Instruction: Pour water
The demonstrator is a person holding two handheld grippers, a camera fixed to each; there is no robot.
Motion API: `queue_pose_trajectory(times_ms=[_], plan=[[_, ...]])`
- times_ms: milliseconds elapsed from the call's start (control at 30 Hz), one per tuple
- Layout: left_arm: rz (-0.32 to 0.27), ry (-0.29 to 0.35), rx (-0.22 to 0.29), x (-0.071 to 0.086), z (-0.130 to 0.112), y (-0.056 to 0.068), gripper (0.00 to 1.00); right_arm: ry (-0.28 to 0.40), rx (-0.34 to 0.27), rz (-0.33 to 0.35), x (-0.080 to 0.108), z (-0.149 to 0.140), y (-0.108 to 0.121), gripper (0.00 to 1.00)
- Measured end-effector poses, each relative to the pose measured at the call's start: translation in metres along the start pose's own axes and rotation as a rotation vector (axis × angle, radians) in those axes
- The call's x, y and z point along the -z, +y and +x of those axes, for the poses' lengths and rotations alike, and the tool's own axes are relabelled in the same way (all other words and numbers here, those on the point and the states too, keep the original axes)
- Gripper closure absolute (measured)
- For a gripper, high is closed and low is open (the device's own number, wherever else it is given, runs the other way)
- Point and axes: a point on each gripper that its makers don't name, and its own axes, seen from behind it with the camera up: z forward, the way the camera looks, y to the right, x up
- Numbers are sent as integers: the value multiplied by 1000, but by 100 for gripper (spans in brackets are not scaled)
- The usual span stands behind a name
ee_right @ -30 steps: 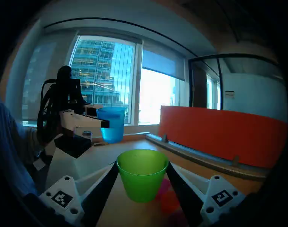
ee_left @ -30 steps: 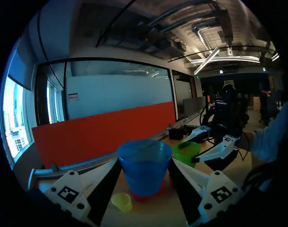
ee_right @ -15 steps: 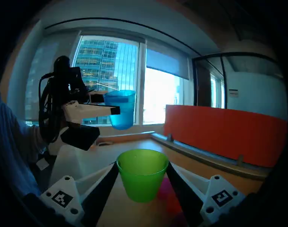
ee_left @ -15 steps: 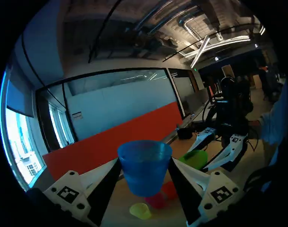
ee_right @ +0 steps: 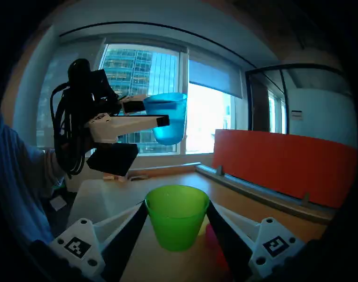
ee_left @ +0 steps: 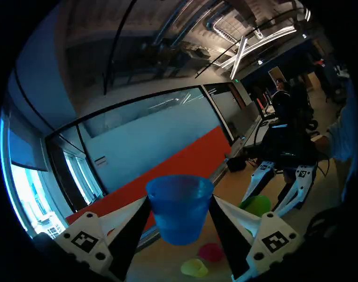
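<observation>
My left gripper point(ee_left: 179, 211) is shut on a translucent blue cup point(ee_left: 179, 208) holding water, raised and tilted toward the right. In the right gripper view the same blue cup point(ee_right: 167, 117) hangs high, above and left of the green cup, held by the left gripper point(ee_right: 153, 115). My right gripper point(ee_right: 177, 218) is shut on an upright green cup point(ee_right: 177, 216) just above the wooden table point(ee_right: 146, 188). In the left gripper view the green cup point(ee_left: 255, 205) sits lower right between the right gripper's white fingers point(ee_left: 299, 188).
A small yellow cup point(ee_left: 194, 267) and a pink cup point(ee_left: 211, 252) lie on the table below the blue cup. An orange partition point(ee_right: 291, 167) runs along the table's far edge. A person's sleeve point(ee_right: 17, 188) is at the left. Windows stand behind.
The left gripper has lifted the blue cup higher and carried it closer over the green cup, tilting as it goes. The green cup has stayed where it was.
</observation>
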Motion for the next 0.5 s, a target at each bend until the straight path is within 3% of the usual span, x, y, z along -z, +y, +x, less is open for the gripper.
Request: queue_pose_trajectory(times_ms=[500], plan=[[27, 2, -195, -3, 19, 0, 16, -3, -1, 33, -6, -1, -11, 8]])
